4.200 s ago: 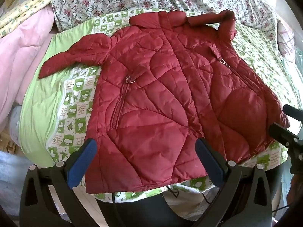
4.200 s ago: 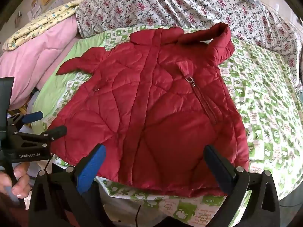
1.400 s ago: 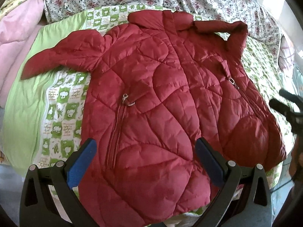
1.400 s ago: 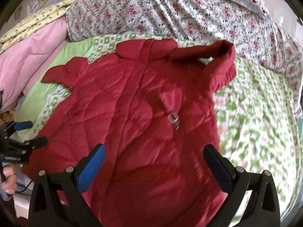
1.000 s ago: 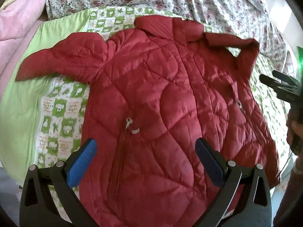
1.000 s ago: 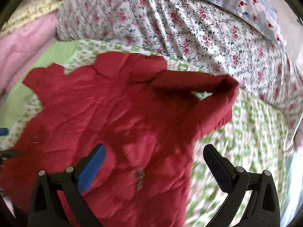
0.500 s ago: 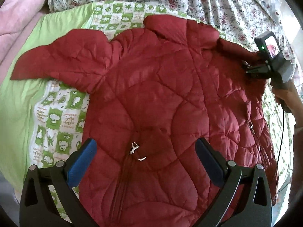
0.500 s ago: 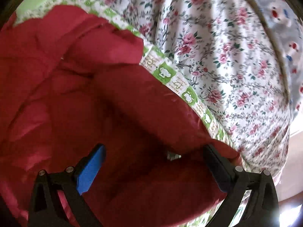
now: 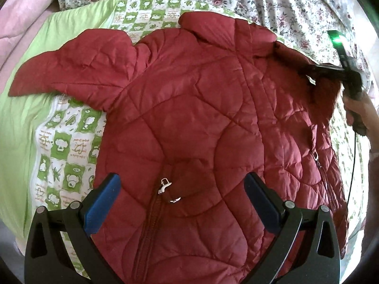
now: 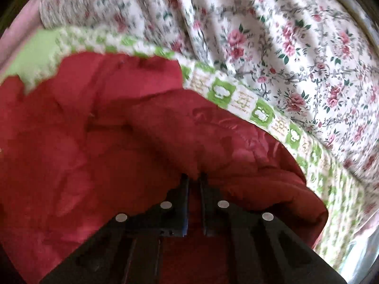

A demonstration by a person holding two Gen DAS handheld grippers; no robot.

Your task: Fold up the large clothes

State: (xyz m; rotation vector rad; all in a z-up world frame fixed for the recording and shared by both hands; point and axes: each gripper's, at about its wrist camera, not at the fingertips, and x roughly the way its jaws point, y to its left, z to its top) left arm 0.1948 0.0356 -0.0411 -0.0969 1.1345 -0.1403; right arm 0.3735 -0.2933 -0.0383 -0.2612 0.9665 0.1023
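Observation:
A dark red quilted jacket lies front up on the bed. Its left sleeve is spread out to the left; its right sleeve is folded across the shoulder. My left gripper hangs open over the lower front, above the pocket zip pull, with nothing between its fingers. My right gripper is shut on the red sleeve fabric, which bunches between the pads. From the left wrist it shows at the far right, held by a person's hand.
A green and white patterned sheet lies under the jacket. A floral quilt runs along the back of the bed. Pink bedding is piled at the far left. A thin black cable hangs from the right gripper.
My right gripper has moved up to the folded sleeve and closed on it. My left gripper has edged forward over the jacket and stays open.

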